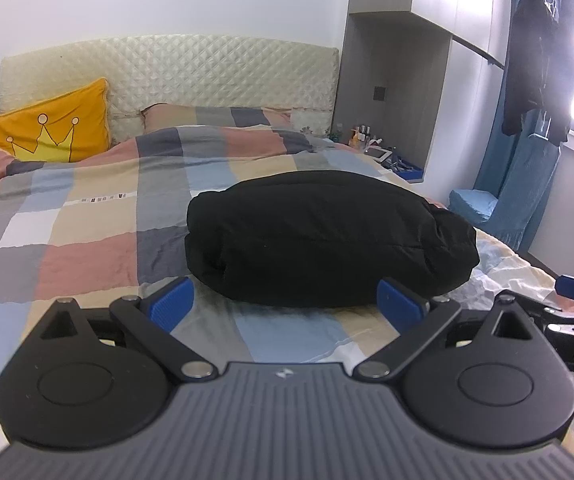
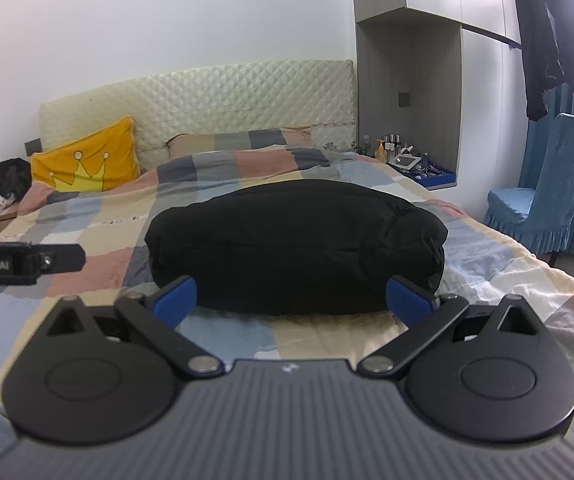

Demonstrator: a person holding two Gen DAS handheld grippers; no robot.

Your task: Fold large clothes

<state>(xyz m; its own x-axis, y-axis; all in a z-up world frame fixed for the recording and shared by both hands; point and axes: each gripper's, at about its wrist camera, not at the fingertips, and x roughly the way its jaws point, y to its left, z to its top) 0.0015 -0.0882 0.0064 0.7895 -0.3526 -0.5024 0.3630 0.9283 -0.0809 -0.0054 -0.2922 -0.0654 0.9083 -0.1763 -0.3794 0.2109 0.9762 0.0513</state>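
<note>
Both tongs, left tongs and right tongs, hang released just short of the black garment bundle on the bed; grip its near edge evenly

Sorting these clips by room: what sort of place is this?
A bedroom, most likely: a bed with a padded headboard, a yellow pillow, and clothes hanging by the window.

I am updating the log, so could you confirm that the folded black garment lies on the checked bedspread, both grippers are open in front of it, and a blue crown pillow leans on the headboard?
One detail is wrong: the crown pillow is yellow, not blue, as both wrist views show. The rest holds: the folded black garment lies on the checked bedspread, with the left gripper and right gripper open in front of it.
</note>
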